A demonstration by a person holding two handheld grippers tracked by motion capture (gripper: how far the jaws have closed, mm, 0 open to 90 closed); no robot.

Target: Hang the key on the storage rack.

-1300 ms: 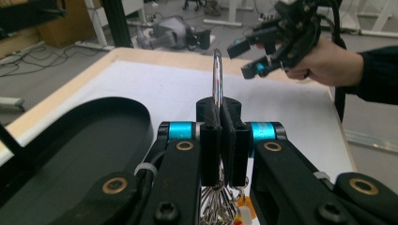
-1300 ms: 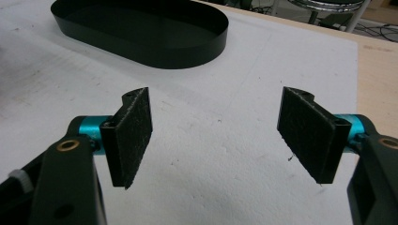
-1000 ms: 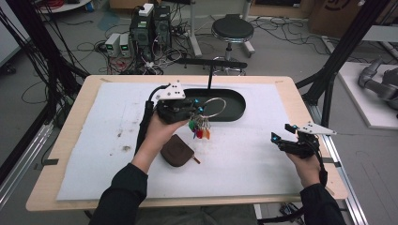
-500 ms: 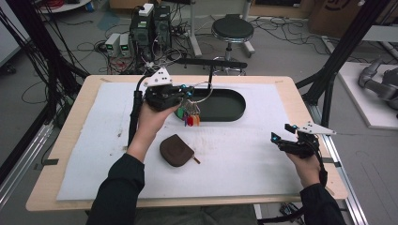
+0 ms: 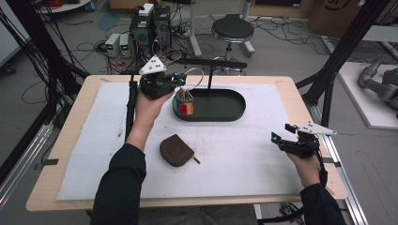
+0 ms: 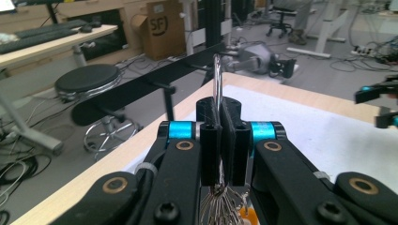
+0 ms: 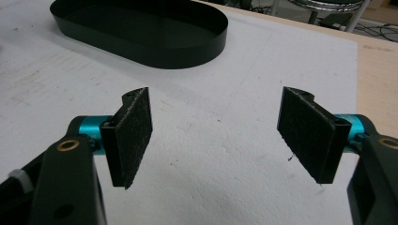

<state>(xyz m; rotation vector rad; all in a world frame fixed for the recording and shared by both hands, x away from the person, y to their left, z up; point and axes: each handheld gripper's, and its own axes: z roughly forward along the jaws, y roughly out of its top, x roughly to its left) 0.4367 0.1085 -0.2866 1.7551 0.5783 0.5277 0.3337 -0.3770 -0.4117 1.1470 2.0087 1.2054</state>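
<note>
My left gripper (image 5: 180,80) is shut on a metal key ring (image 5: 195,76) and holds it in the air over the left end of the black oval tray (image 5: 220,101). A bunch of keys with coloured tags (image 5: 184,104) hangs from the ring. In the left gripper view the ring (image 6: 217,79) stands up between the closed pads (image 6: 206,133), with the keys (image 6: 220,204) dangling below. A black bar on a stand (image 6: 141,89) lies just beyond. My right gripper (image 5: 278,139) hovers open over the mat at the right, its jaws (image 7: 216,136) wide apart with nothing between them.
A brown leather pouch (image 5: 176,150) lies on the white mat (image 5: 244,150) in front of the tray. The stand's bar (image 5: 211,63) runs along the table's far edge behind the tray. A stool (image 5: 231,30) and cables sit on the floor beyond.
My left hand has carried the key bunch up and away, leftward, from above the pouch's far side to the tray's left end near the bar. The right hand has kept still.
</note>
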